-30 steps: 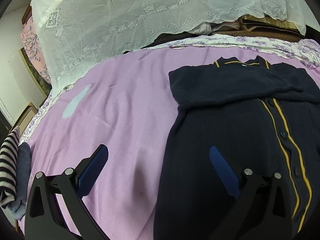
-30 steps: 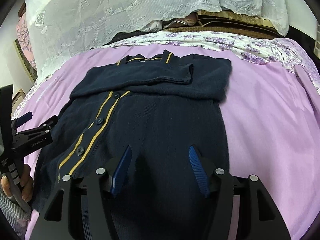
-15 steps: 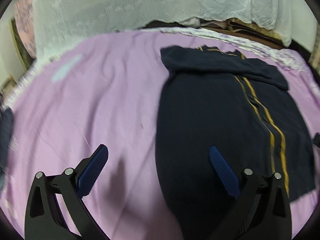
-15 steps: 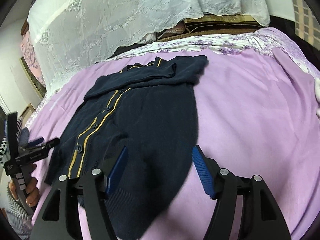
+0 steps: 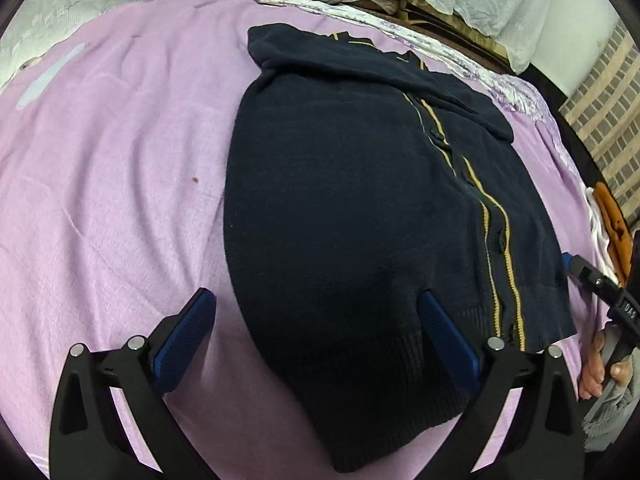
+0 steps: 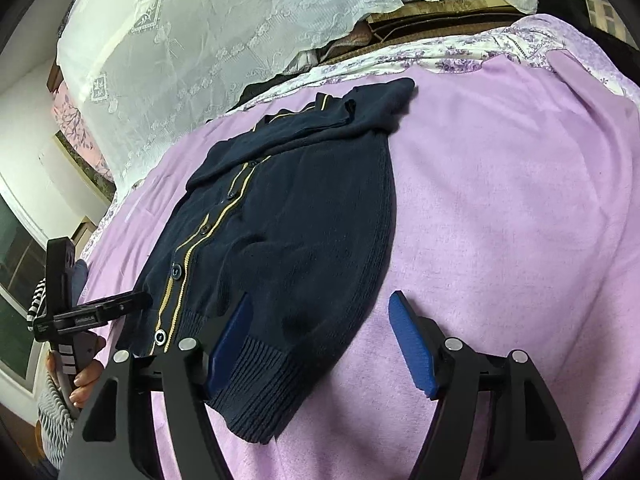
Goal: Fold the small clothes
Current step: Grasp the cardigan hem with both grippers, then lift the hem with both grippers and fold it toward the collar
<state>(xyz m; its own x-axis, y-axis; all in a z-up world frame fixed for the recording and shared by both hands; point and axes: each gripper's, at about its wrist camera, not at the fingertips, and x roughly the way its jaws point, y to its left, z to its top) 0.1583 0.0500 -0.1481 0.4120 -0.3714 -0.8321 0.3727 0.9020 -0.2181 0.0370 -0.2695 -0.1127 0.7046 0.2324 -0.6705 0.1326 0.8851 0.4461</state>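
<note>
Because the navy cardigan [image 5: 360,200] lies flat on the bed [image 5: 120,160], sleeves folded across its chest, both tongs [image 5: 316,336] [image 6: 320,340] hang wide open, empty, at its hem corners, seemingly ready to lift it.

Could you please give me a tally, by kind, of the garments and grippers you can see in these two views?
Navy cardigan spread on the purple bed cover: 1
Grippers, both open: 2, the left gripper and the right gripper
Orange garment at the bed's edge: 1
Striped garment, partly hidden: 1
Total: 5
</note>
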